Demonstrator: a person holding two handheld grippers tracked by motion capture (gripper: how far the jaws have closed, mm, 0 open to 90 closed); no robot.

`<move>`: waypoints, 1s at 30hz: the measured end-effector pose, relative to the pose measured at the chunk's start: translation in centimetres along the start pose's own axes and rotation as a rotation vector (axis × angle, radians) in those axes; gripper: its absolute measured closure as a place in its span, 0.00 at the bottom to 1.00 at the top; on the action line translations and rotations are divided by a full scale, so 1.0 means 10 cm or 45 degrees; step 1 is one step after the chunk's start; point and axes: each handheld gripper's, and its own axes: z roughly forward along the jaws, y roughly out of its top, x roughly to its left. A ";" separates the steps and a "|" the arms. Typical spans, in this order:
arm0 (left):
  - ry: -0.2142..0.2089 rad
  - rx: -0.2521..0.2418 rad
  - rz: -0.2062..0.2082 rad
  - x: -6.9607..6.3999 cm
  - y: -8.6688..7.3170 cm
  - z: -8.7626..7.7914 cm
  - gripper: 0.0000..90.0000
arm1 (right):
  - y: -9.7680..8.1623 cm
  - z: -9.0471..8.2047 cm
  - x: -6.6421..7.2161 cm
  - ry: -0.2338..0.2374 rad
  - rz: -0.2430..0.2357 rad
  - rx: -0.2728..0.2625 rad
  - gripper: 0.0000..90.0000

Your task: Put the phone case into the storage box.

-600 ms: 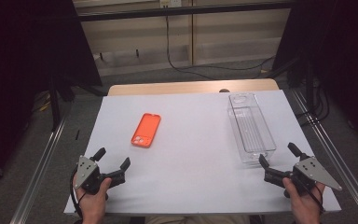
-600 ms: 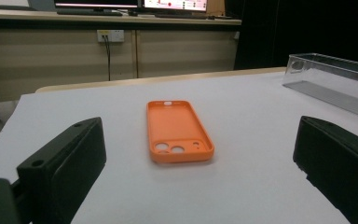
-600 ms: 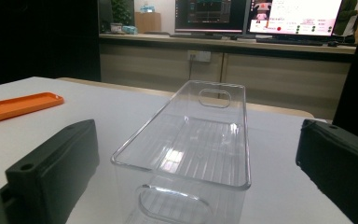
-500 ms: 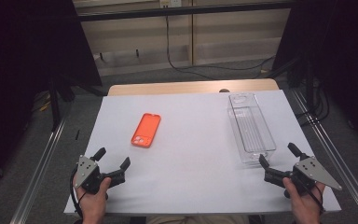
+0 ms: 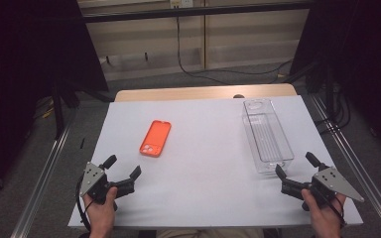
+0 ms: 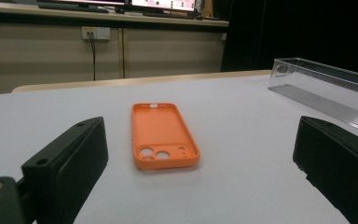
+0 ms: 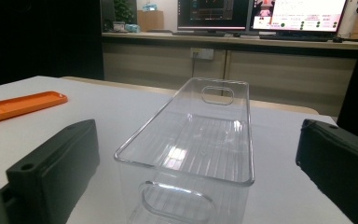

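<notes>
The white desk (image 5: 208,148) carries two things. At about 2 o'clock from its centre lies a clear plastic bin (image 5: 267,135), long and narrow, standing upright with its open top up and nothing inside. At about 10 o'clock lies an orange phone case (image 5: 156,138), flat, its hollow side facing up, well apart from the bin. The left gripper (image 5: 124,173) rests at 7 o'clock near the desk edge, its fingers spread wide and holding nothing, aimed toward the case. The right gripper (image 5: 294,168) sits at 5 o'clock, just beside the near end of the bin, its fingers also spread wide and holding nothing.
</notes>
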 end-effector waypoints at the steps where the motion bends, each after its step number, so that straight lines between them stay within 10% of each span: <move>1: -0.005 -0.006 -0.002 0.00 0.00 0.01 0.03 | 0.00 0.00 0.01 0.003 -0.004 0.000 0.00; 30: 0.057 -0.021 0.081 -0.01 0.14 0.30 0.03 | 0.00 0.01 0.02 0.013 -0.002 0.007 0.00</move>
